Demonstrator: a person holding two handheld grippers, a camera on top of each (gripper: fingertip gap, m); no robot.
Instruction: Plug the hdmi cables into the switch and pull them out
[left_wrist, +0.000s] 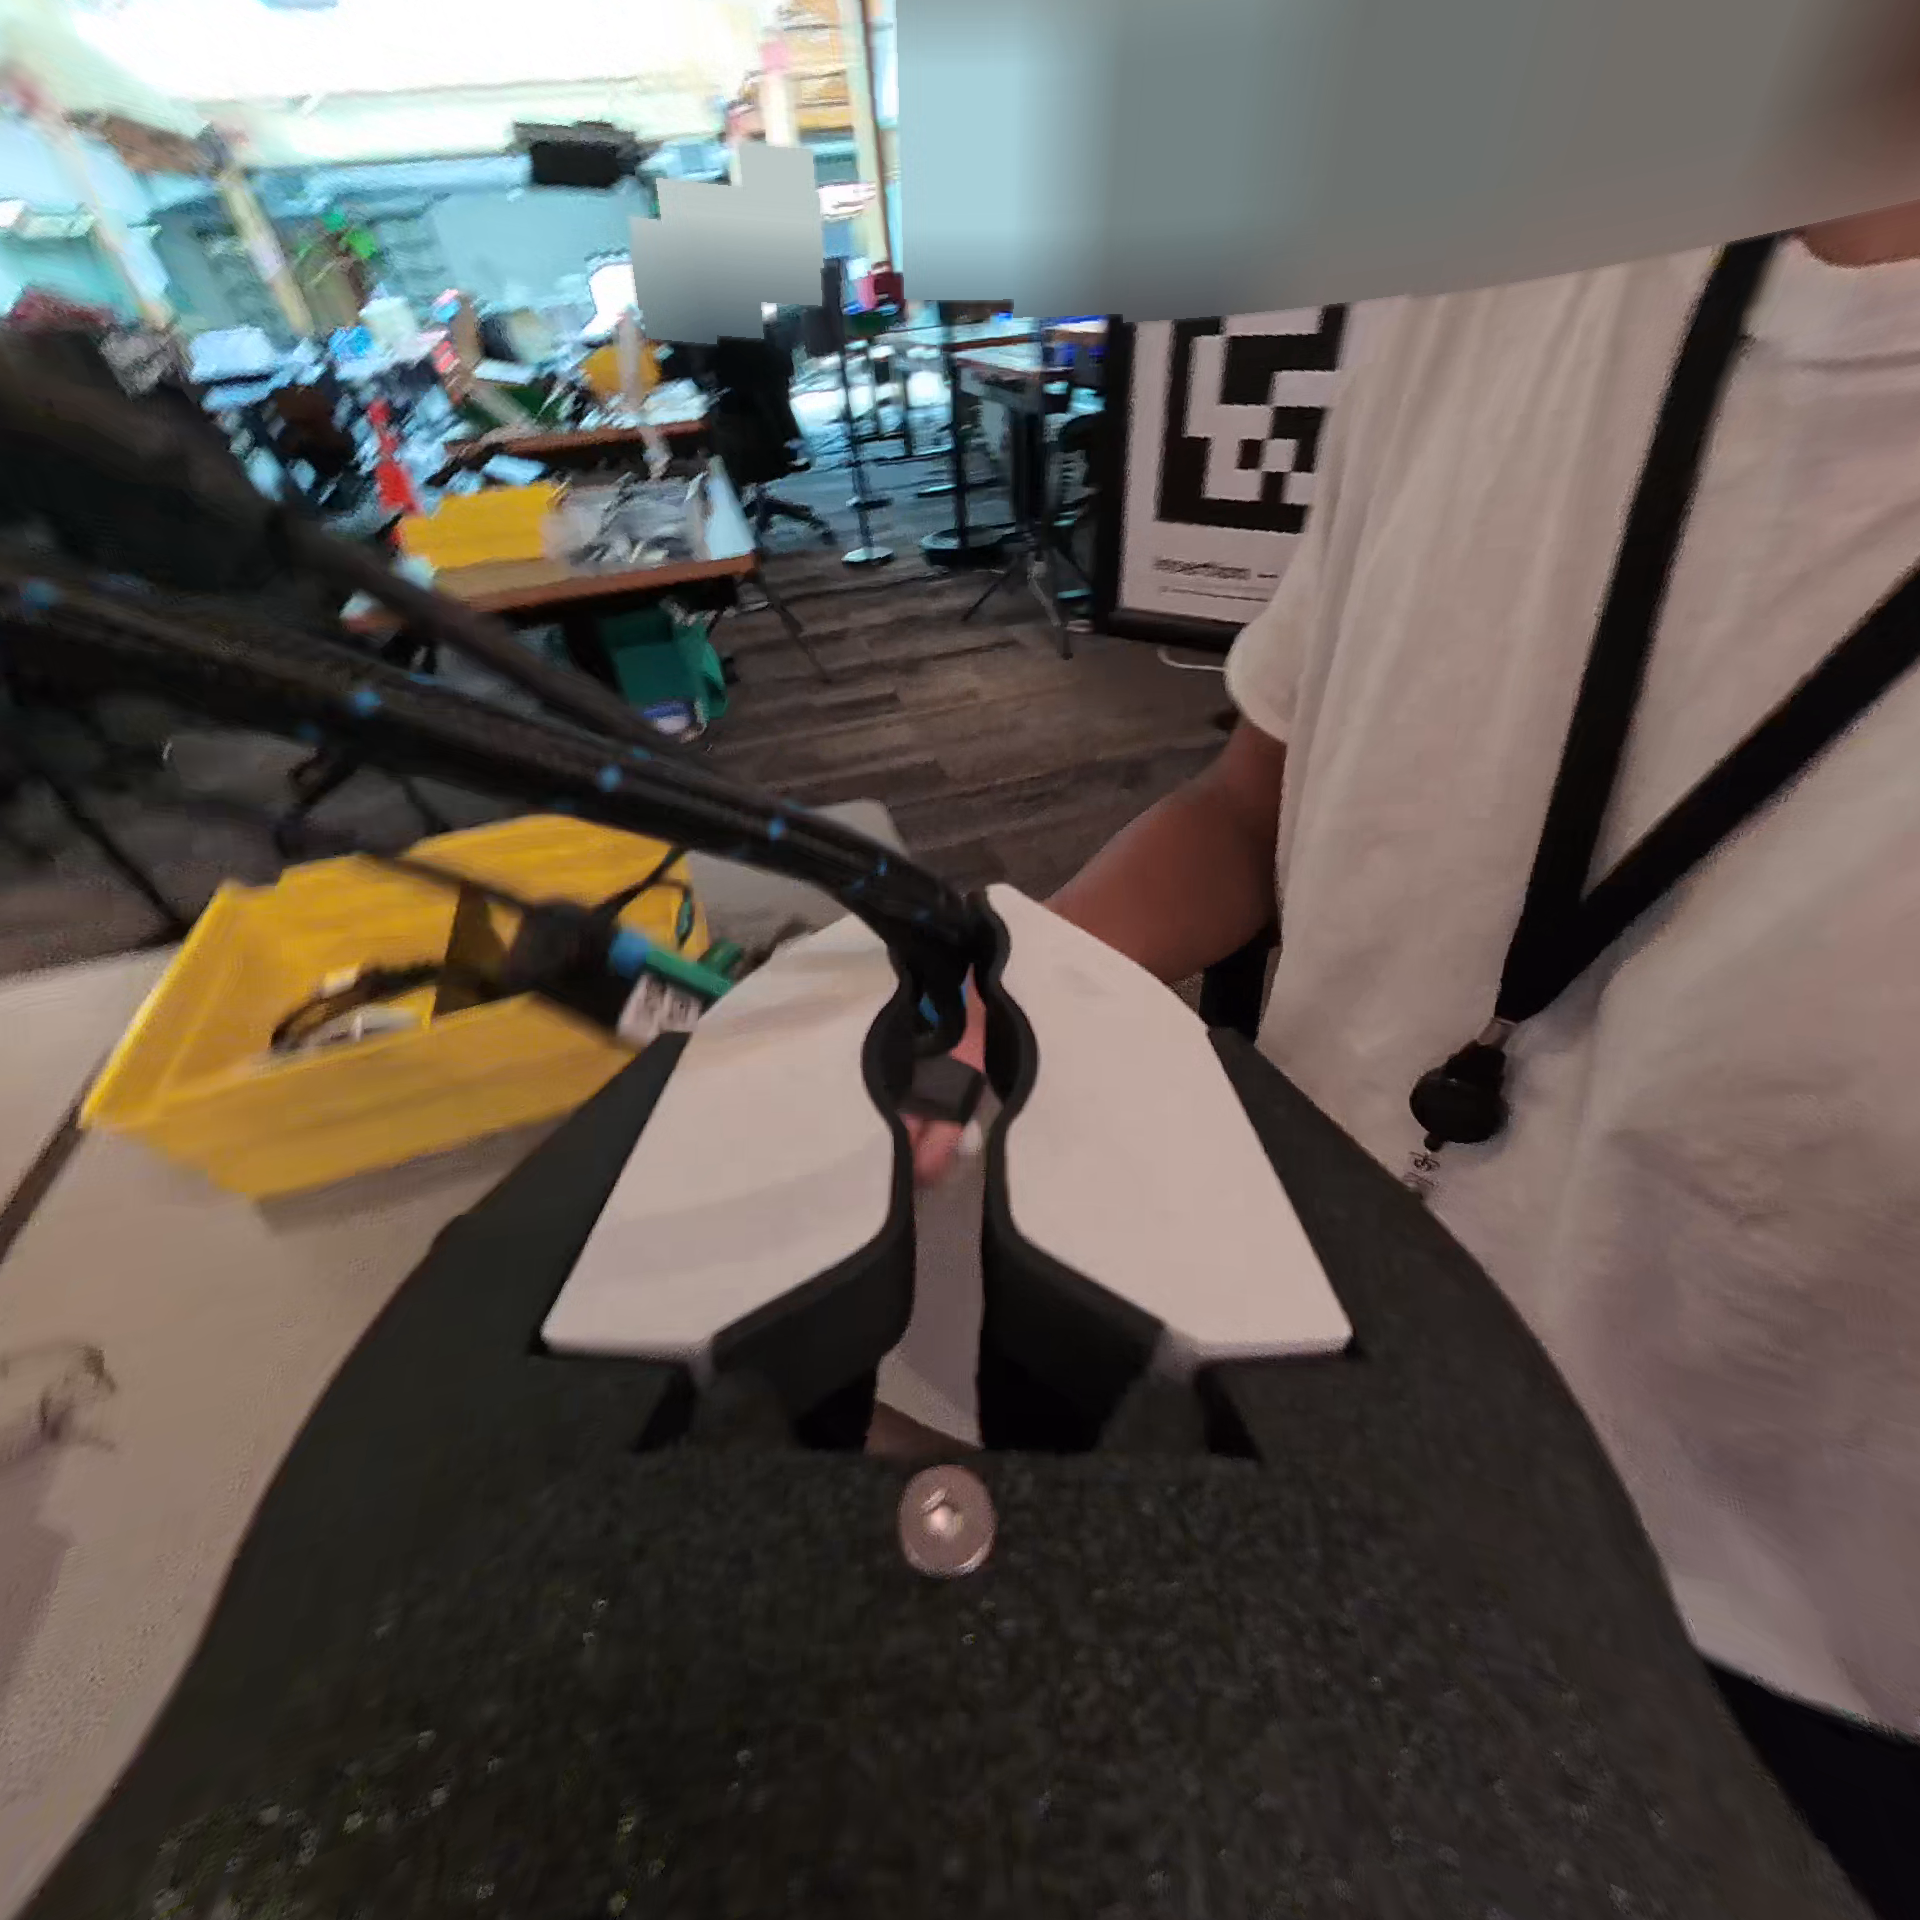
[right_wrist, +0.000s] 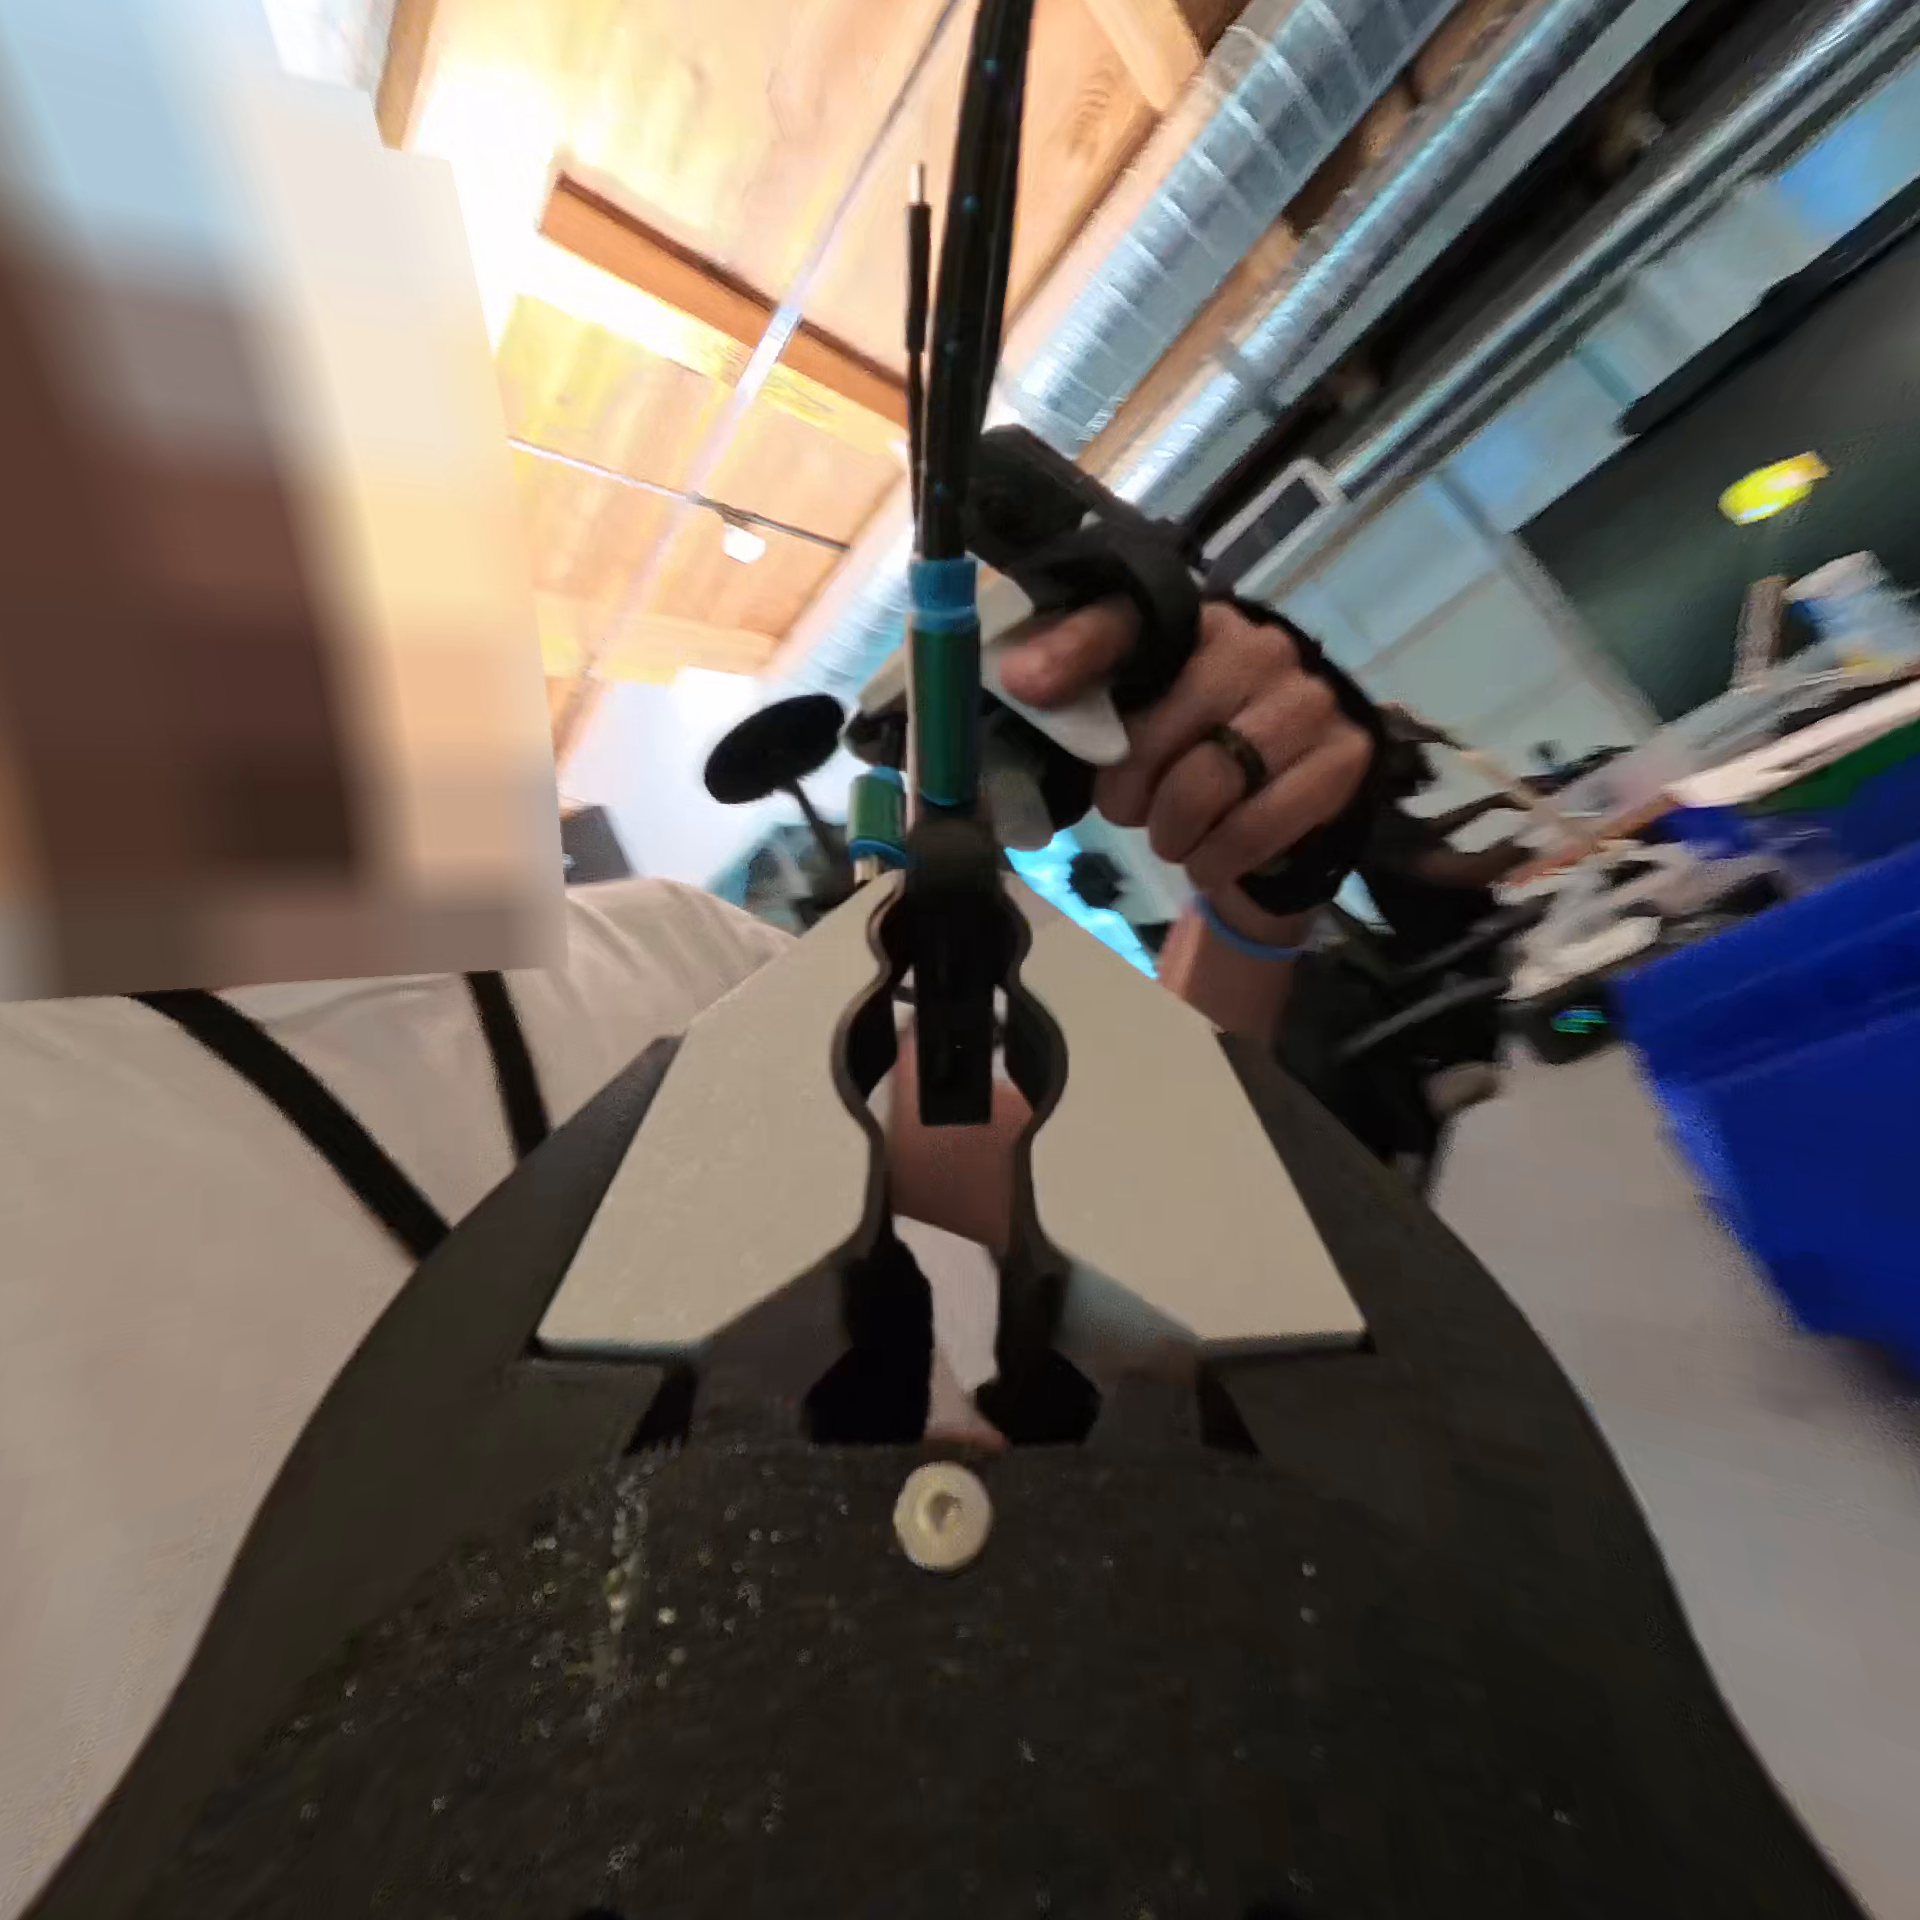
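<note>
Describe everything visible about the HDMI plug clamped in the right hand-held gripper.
The HDMI plug is a black, matte plastic-looking block, held lengthwise between the two fingers of the right hand-held gripper, near their tips. Its flat end points back toward the camera; whether a metal connector shows there I cannot tell. Beyond the fingertips it continues into a green metallic sleeve with blue rings, then a black braided cable flecked with blue running up and away. Only the gripper's dark inner finger edges touch it.
</note>
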